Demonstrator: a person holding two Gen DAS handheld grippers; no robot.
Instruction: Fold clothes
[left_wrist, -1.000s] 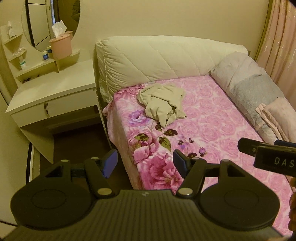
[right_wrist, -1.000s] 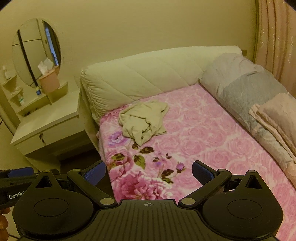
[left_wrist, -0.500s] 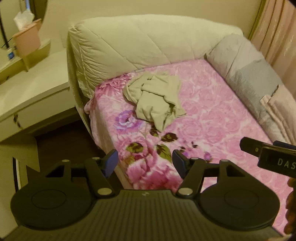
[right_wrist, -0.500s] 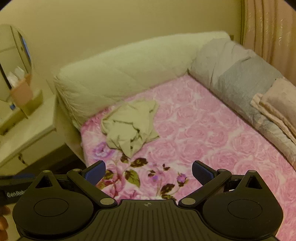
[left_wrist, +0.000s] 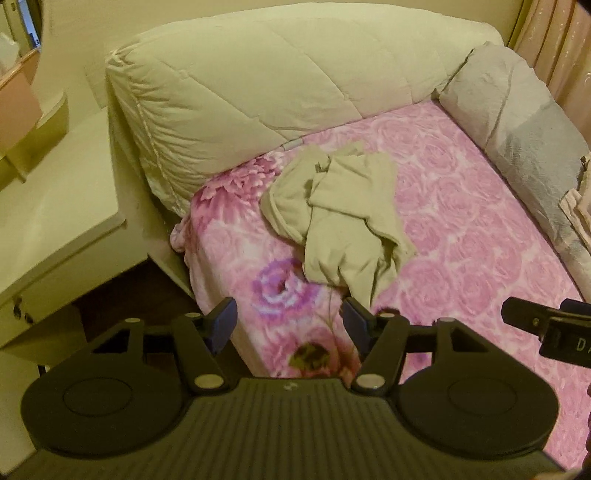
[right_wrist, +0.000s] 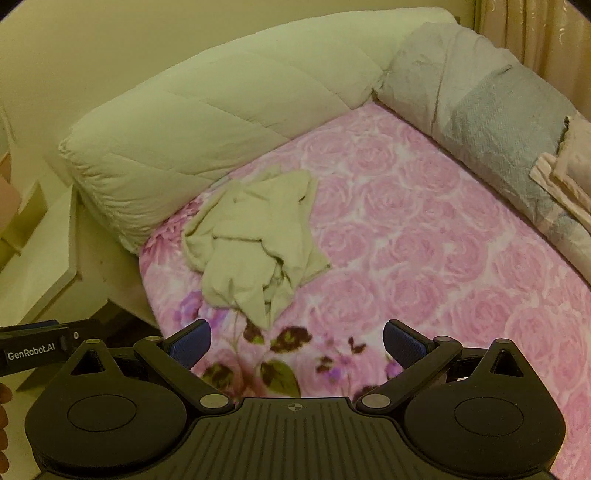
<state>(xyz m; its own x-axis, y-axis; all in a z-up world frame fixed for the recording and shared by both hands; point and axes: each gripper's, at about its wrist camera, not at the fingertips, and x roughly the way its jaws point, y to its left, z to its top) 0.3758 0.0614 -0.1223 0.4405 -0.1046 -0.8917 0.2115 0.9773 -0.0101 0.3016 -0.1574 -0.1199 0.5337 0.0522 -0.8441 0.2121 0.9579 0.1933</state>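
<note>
A crumpled beige garment (left_wrist: 343, 218) lies in a heap on the pink floral bed sheet (left_wrist: 461, 229), near the bed's head end and left edge. It also shows in the right wrist view (right_wrist: 255, 240). My left gripper (left_wrist: 290, 321) is open and empty, just short of the garment's lower tip. My right gripper (right_wrist: 295, 345) is open wide and empty, also just short of that tip. Each gripper sees the other at its frame edge: the right one (left_wrist: 546, 328) and the left one (right_wrist: 37, 349).
A quilted cream duvet (left_wrist: 280, 88) is rolled along the head of the bed. A grey blanket (right_wrist: 476, 92) and folded pink cloths (right_wrist: 569, 166) lie along the right side. A white dressing table (left_wrist: 48, 206) stands left of the bed. The sheet (right_wrist: 424, 240) is bare right of the garment.
Both grippers have moved forward toward the bed and the garment, which now looks larger and closer. Both stay open. The mirror and tissue box have slid out of view.
</note>
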